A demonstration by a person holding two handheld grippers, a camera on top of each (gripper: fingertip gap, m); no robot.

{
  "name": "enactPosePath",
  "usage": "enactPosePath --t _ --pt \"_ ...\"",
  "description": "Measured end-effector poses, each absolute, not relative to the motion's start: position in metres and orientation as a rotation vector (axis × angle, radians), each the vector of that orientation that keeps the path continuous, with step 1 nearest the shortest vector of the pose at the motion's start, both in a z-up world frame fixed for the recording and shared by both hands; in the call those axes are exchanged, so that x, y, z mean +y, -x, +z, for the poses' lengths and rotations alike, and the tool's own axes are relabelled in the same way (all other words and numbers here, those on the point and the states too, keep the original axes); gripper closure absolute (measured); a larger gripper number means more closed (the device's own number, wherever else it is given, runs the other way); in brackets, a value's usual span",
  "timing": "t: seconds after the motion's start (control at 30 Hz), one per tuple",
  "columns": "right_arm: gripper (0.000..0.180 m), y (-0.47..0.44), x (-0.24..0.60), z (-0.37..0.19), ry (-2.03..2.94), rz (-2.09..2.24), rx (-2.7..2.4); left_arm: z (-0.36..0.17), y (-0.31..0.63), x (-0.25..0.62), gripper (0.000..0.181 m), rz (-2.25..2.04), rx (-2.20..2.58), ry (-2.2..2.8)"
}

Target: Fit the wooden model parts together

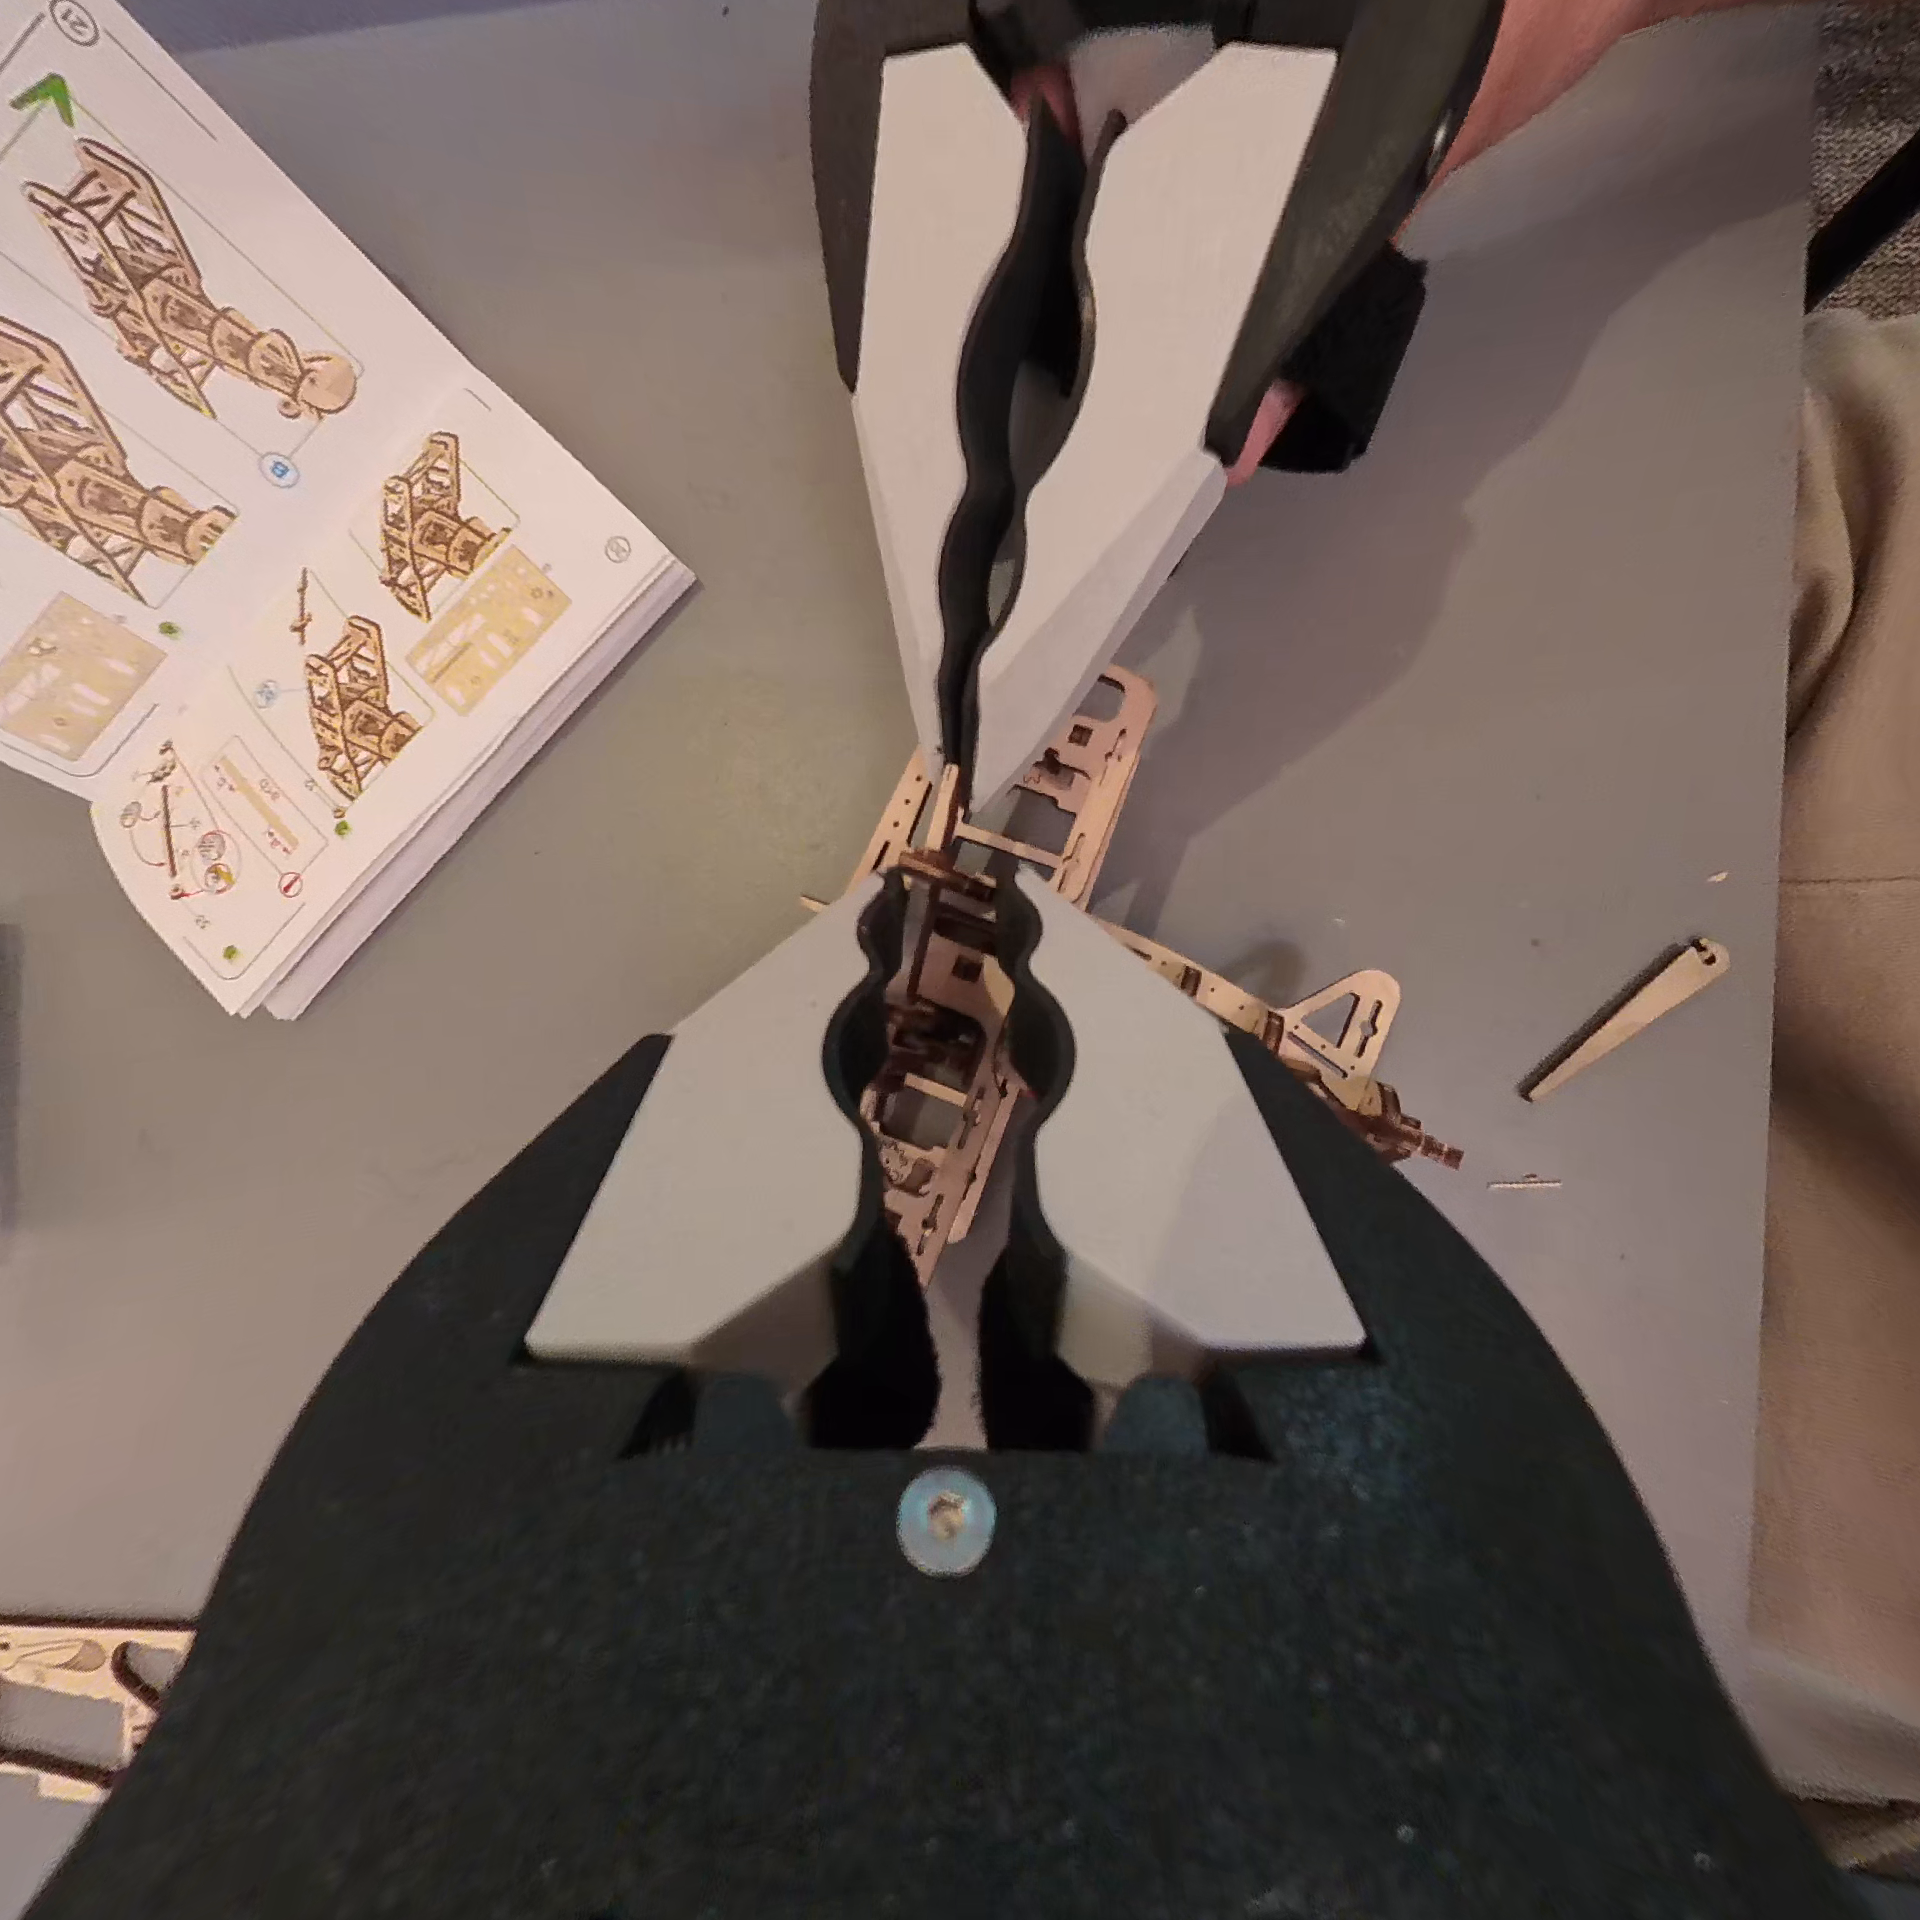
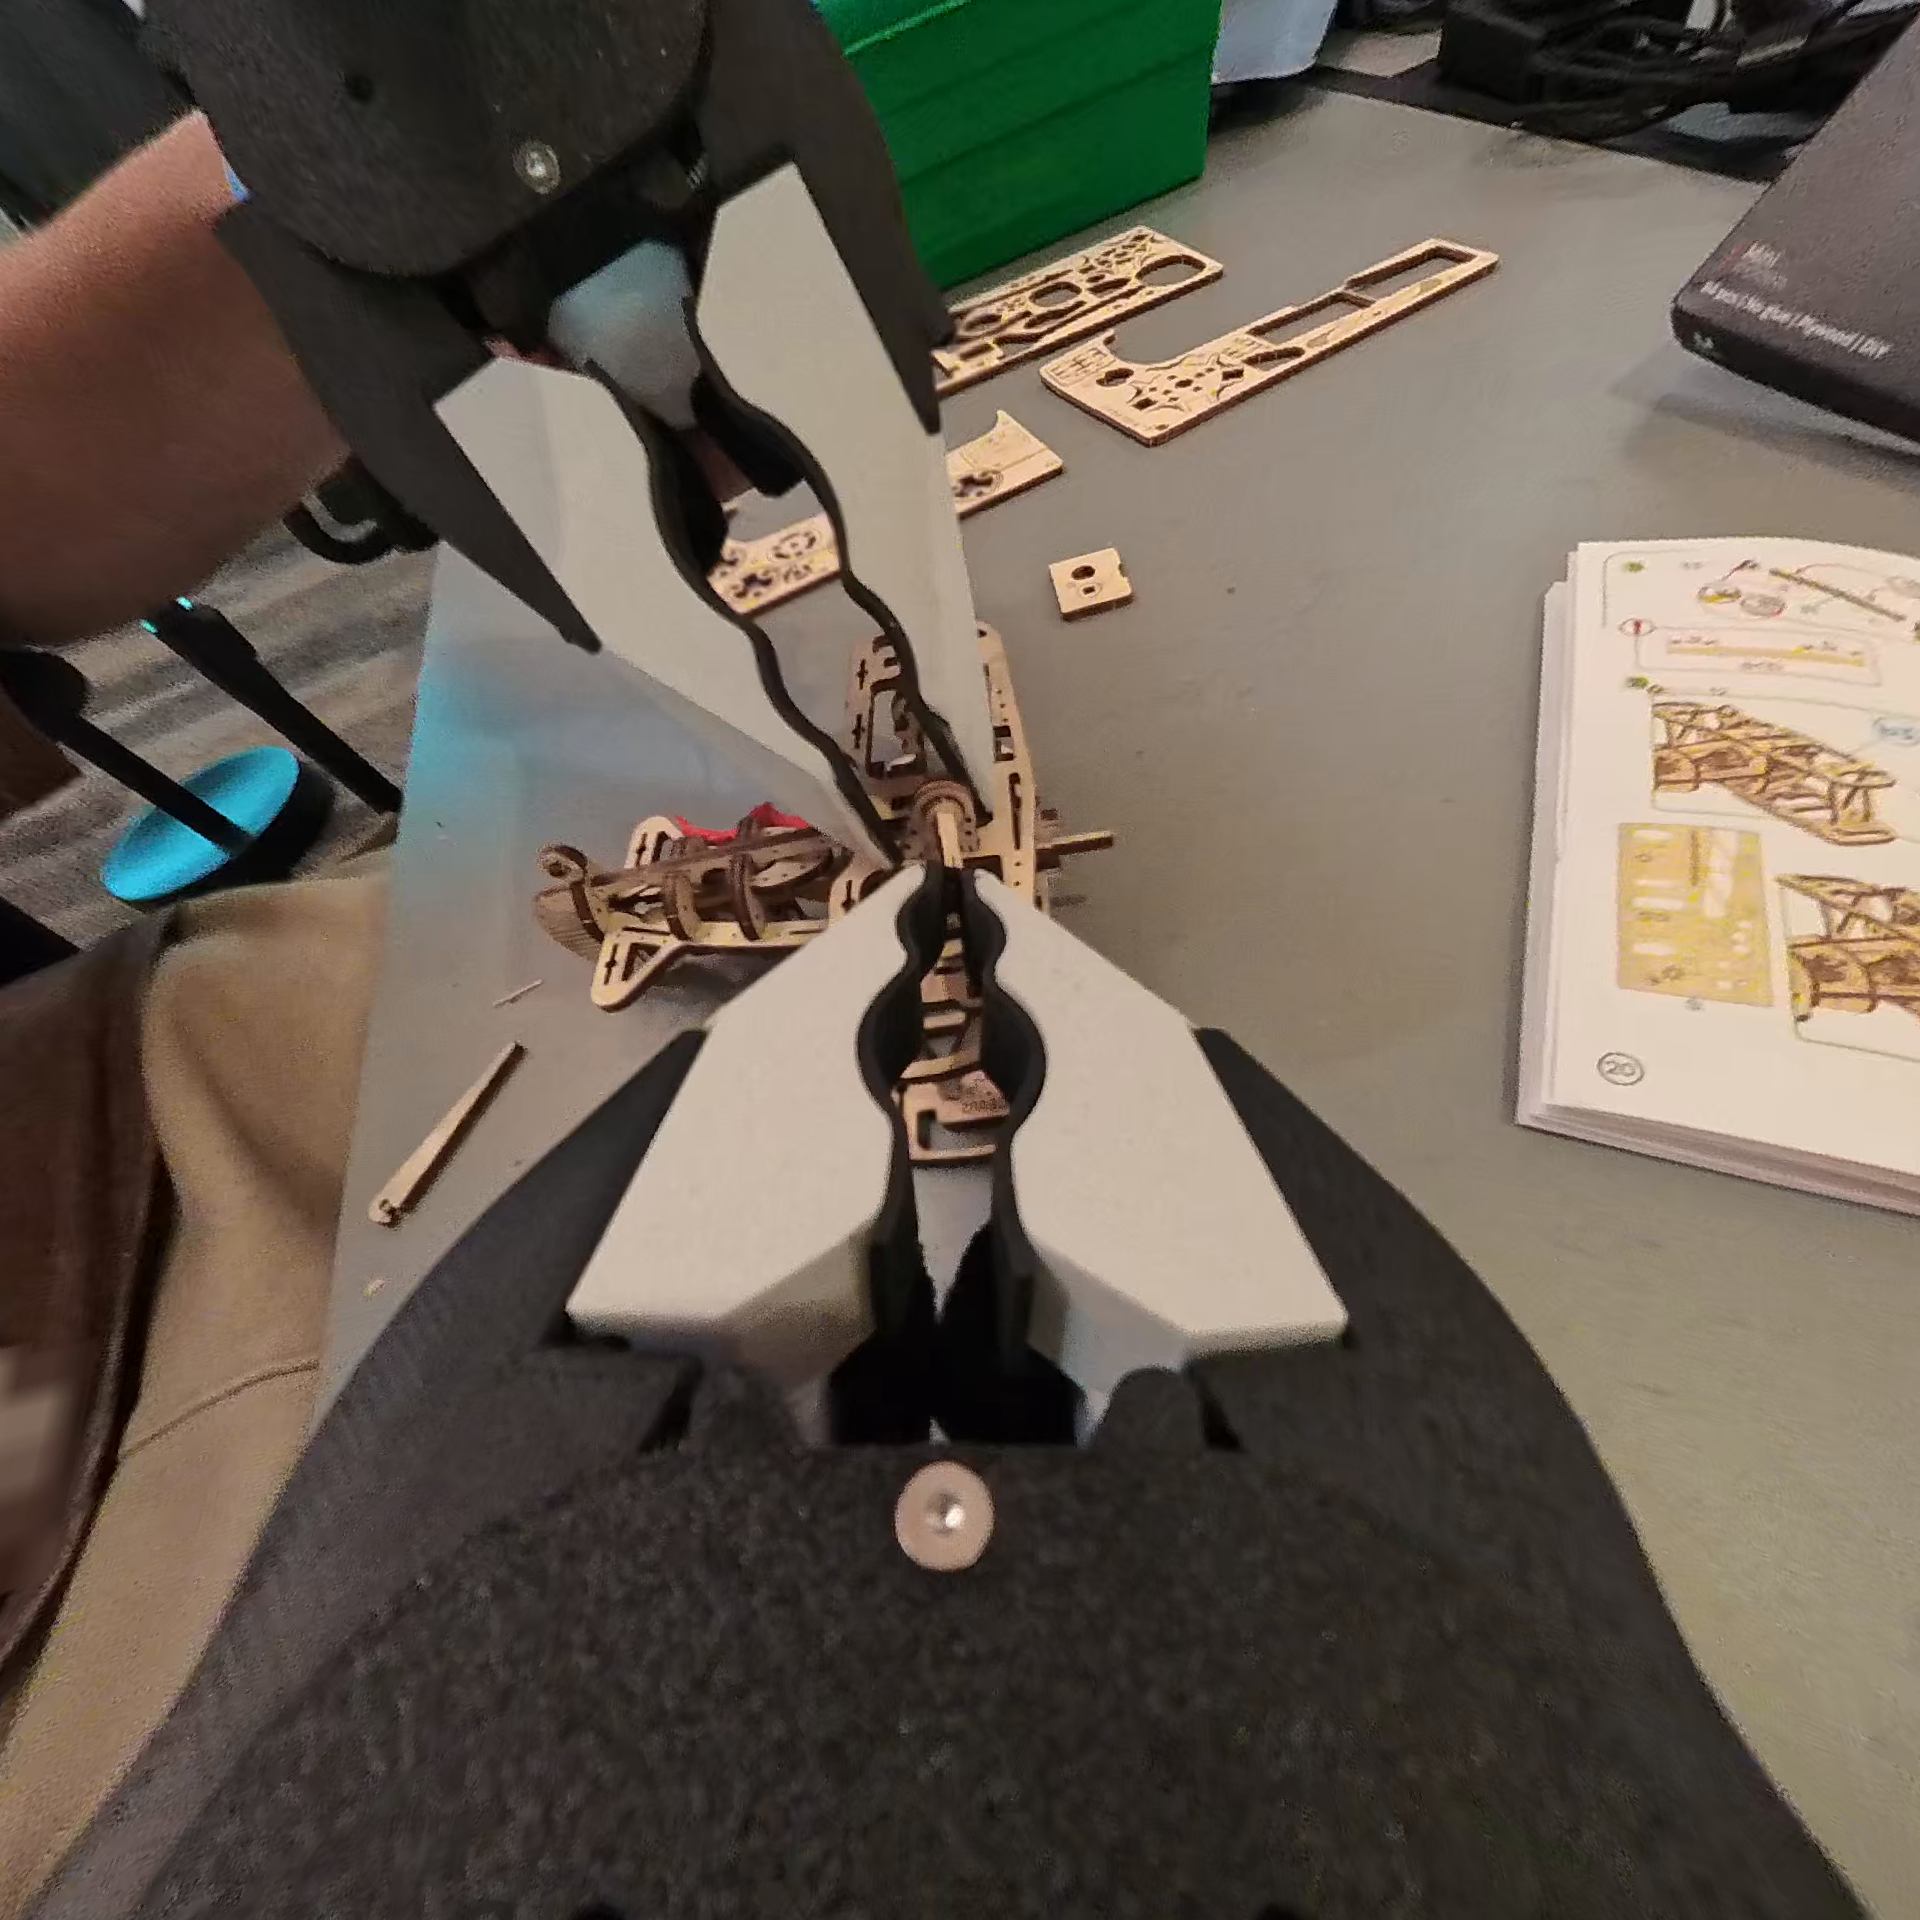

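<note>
The left tool (image 1: 951,883) is closed around the wooden model (image 1: 940,1081), whose pale plywood frame sits in the rounded hollow between its grey fingers (image 1: 727,1122). The right tool (image 1: 948,764) comes in from straight ahead, its tips nearly meeting the left tool's tips, and its fingers are pinched almost shut on a thin edge of the same model at the very tip.

From the left wrist view the model's long body runs away to the right of the left tool and slightly toward the camera, low over the grey worktop (image 1: 623,312), with a triangular fin and a small dark stub at its far right end. A second framed section stands out beyond the tips, under the right tool. From the right wrist view the right tool (image 2: 943,883) has its own fingers close together over the frame, and the model (image 2: 707,894) stretches to that tool's left, its rounded, ribbed end pointing left, with something red behind it.

A loose tapered wooden strip (image 1: 1626,1018) lies right of the left tool, well apart from the model. An open instruction booklet (image 1: 291,540) lies to the upper left of the left tool, showing drawings of the model. Ahead of the right tool lie punched plywood sheets (image 2: 1268,343), a small square wooden piece (image 2: 1089,582), a green box (image 2: 1039,125), and a dark box (image 2: 1818,281) bearing small pale print.
</note>
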State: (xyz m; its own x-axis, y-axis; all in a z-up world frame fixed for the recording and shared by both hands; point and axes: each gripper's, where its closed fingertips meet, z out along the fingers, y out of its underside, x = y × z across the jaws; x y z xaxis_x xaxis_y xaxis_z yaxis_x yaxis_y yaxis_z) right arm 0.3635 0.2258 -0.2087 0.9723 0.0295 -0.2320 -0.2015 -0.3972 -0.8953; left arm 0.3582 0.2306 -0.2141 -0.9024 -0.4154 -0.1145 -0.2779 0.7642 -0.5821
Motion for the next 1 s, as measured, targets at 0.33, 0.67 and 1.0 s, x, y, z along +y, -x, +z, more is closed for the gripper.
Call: enactPosePath --t 0.33,0.67,1.0 --pt "0.18 -0.365 0.227 -0.208 2.015 0.043 0.02 -0.213 -0.36 0.231 0.163 -0.898 2.674 0.565" --pt "0.179 -0.364 0.225 -0.209 2.019 -0.04 -0.014 -0.199 -0.355 0.245 0.156 -1.072 2.638 0.678" --pt "0.18 -0.365 0.223 -0.209 2.02 -0.021 -0.004 -0.21 -0.352 0.281 0.163 -1.1 2.676 0.824"
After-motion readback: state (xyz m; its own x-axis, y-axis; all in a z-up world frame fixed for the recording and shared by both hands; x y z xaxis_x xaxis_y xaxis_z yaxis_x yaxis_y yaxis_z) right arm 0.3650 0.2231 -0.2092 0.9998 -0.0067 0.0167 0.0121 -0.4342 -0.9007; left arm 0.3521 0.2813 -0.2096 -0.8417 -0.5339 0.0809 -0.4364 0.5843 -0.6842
